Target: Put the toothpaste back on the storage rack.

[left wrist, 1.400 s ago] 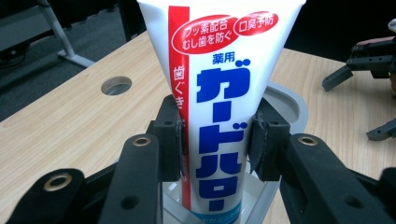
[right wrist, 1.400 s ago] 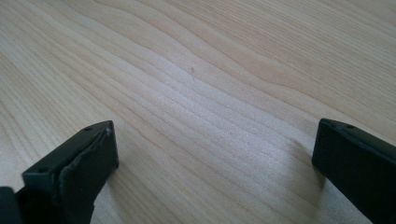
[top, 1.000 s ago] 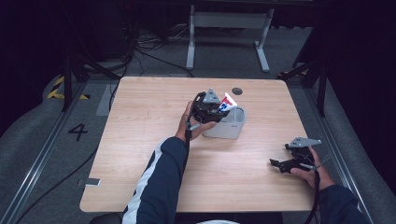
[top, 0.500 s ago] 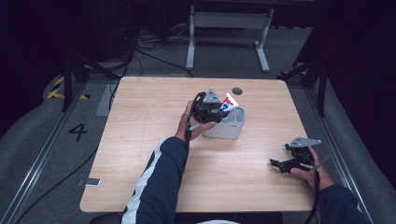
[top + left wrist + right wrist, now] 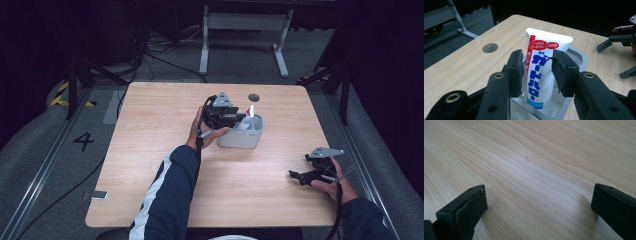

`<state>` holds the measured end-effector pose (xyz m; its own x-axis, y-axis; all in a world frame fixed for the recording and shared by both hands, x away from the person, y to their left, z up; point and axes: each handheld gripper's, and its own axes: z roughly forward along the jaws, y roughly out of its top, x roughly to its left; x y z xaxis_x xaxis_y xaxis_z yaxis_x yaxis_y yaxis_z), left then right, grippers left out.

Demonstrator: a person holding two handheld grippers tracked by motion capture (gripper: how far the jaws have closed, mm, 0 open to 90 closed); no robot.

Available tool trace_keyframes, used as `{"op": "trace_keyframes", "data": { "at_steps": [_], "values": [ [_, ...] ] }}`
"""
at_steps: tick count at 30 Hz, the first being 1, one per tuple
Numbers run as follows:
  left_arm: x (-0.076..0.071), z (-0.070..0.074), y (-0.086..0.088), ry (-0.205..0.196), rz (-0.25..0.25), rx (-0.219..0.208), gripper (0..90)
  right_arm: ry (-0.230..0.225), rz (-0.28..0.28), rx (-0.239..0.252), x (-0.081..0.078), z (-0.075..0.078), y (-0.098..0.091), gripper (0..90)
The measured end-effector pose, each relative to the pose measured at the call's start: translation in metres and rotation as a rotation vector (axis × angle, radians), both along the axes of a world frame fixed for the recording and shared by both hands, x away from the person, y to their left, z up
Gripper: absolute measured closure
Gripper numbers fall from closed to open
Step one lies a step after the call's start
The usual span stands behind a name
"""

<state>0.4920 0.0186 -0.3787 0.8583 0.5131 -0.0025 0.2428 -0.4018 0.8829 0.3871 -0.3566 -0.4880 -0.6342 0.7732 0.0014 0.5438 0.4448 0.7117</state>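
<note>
The left gripper [image 5: 537, 72] has its jaws closed on a white toothpaste tube [image 5: 542, 67], pads pressing both sides — the jaws have just been closing a little. The tube stands upright in a grey tub [image 5: 244, 137] near the table's [image 5: 150, 150] middle. The right gripper [image 5: 300, 176] rests near the table's right edge — jaws wide, holding nothing.

- The toothpaste tube [image 5: 543, 72] carries blue Japanese lettering "ガードハロー" running down its white front, with small red labels above, at frame centre.
- A "4" [image 5: 83, 141] marks the floor, left of frame.
</note>
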Motion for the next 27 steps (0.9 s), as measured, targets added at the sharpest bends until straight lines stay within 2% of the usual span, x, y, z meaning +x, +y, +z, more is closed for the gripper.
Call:
{"op": "trace_keyframes", "data": {
  "at_steps": [8,12,13,16,21,22,23,27],
  "values": [
    [-0.001,0.004,0.006,-0.015,0.010,0.021,57.2,0.001,0.000,0.001,0.000,0.000,0.000,0.5],
    [-0.004,0.006,0.009,-0.014,0.009,0.016,56.9,0.001,0.001,0.000,0.000,0.000,0.000,0.5],
    [-0.005,0.007,0.010,-0.024,0.009,0.030,56.9,0.001,0.001,0.000,-0.001,0.000,0.000,0.5],
    [-0.008,0.008,0.013,-0.026,0.014,0.022,56.7,0.001,0.001,0.000,-0.001,0.000,0.000,0.5],
    [-0.011,0.010,0.017,-0.032,0.025,0.037,54.7,0.001,0.001,0.000,-0.001,0.000,0.000,0.5],
    [-0.014,0.011,0.018,-0.045,0.025,0.051,54.2,0.001,0.001,0.000,-0.001,0.000,0.000,0.5],
    [-0.016,0.011,0.019,-0.041,0.028,0.045,53.7,0.001,0.001,0.000,-0.001,0.000,0.000,0.5],
    [-0.022,0.012,0.022,-0.054,0.028,0.073,52.3,0.001,0.001,0.000,-0.001,0.000,0.000,0.5]
  ]
}}
